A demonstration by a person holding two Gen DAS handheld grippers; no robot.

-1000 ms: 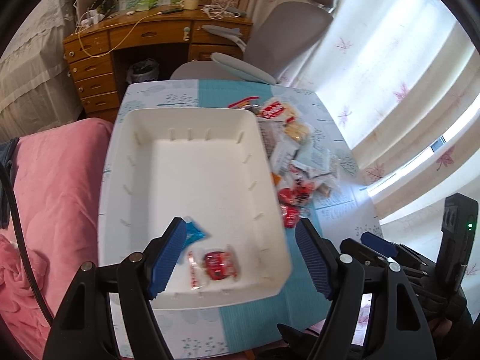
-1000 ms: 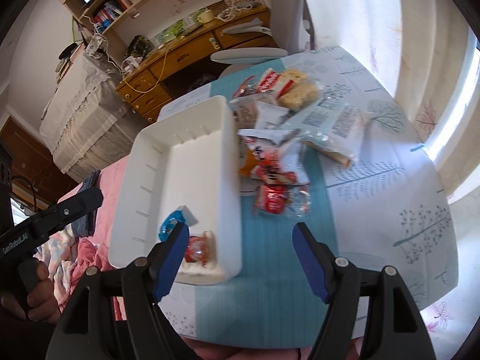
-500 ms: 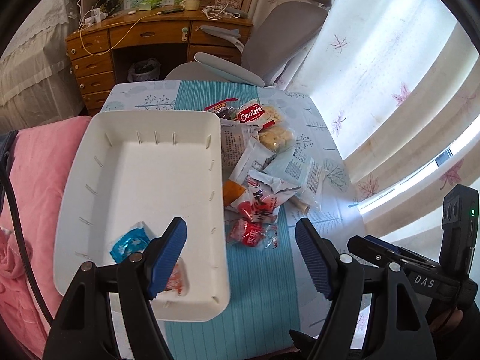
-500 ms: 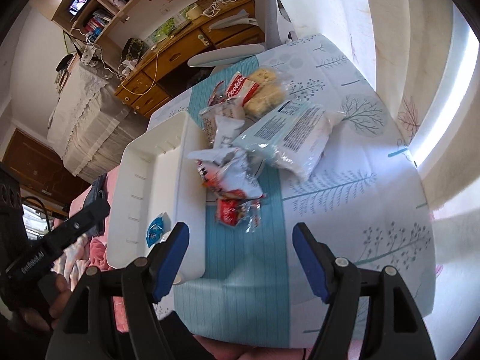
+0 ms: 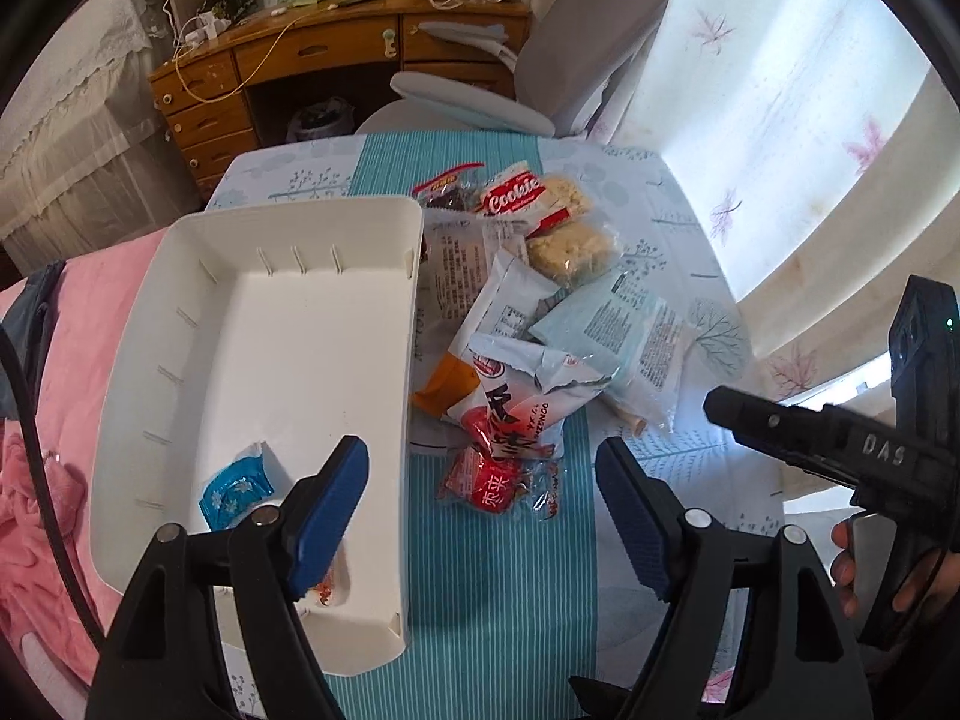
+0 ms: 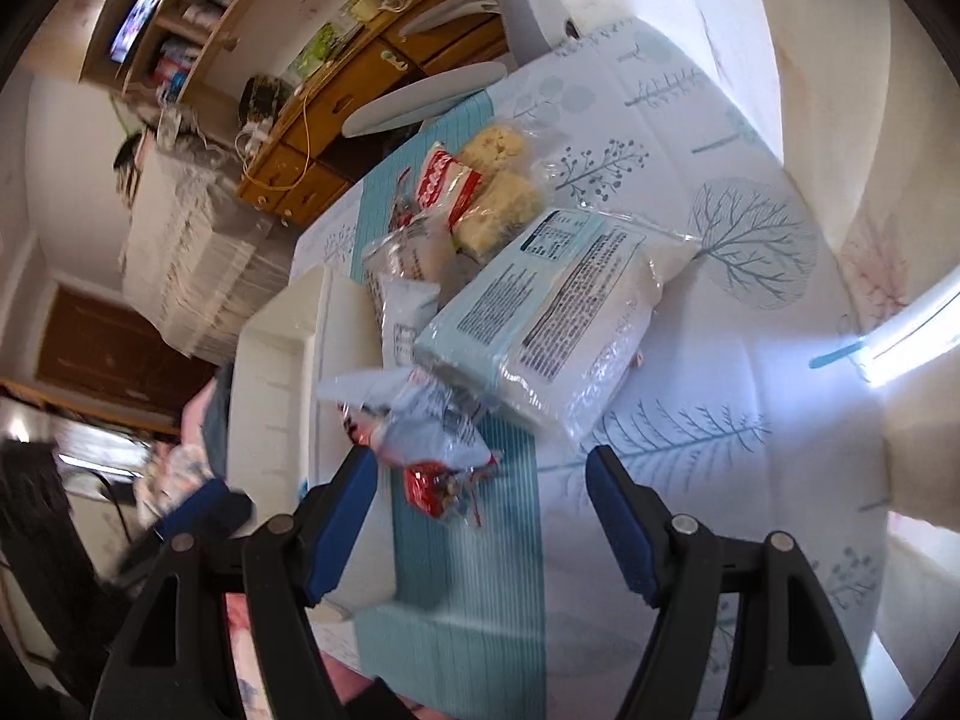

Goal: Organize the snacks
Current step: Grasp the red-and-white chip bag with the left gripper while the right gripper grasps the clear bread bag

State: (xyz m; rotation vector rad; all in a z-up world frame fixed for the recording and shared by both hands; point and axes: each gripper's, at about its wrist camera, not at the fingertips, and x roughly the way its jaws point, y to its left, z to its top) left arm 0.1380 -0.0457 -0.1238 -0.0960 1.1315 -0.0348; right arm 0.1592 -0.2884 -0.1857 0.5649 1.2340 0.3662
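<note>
A white bin (image 5: 258,360) stands at the left of the table and holds a blue packet (image 5: 234,489); a red snack (image 5: 327,591) in it is half hidden by my finger. To the bin's right lies a pile of snack packs. My left gripper (image 5: 480,516) hangs over a small red packet (image 5: 492,489) on the teal runner, jaws opening, nothing between the pads. My right gripper (image 6: 480,516) hovers above the same red packet (image 6: 441,492), jaws opening and empty. A large pale blue pack (image 6: 540,324) lies just beyond it.
A cookie pack (image 5: 516,195) and a red-and-white bag (image 5: 522,414) sit in the pile. A grey chair (image 5: 540,78) and a wooden desk (image 5: 336,54) stand past the table's far end. Pink bedding (image 5: 54,420) lies left of the bin. A curtain (image 5: 780,120) hangs on the right.
Both grippers have moved from over the bin to the right, towards the snack pile, and sunk a little. Their jaws stand slightly wider. The snacks have not moved.
</note>
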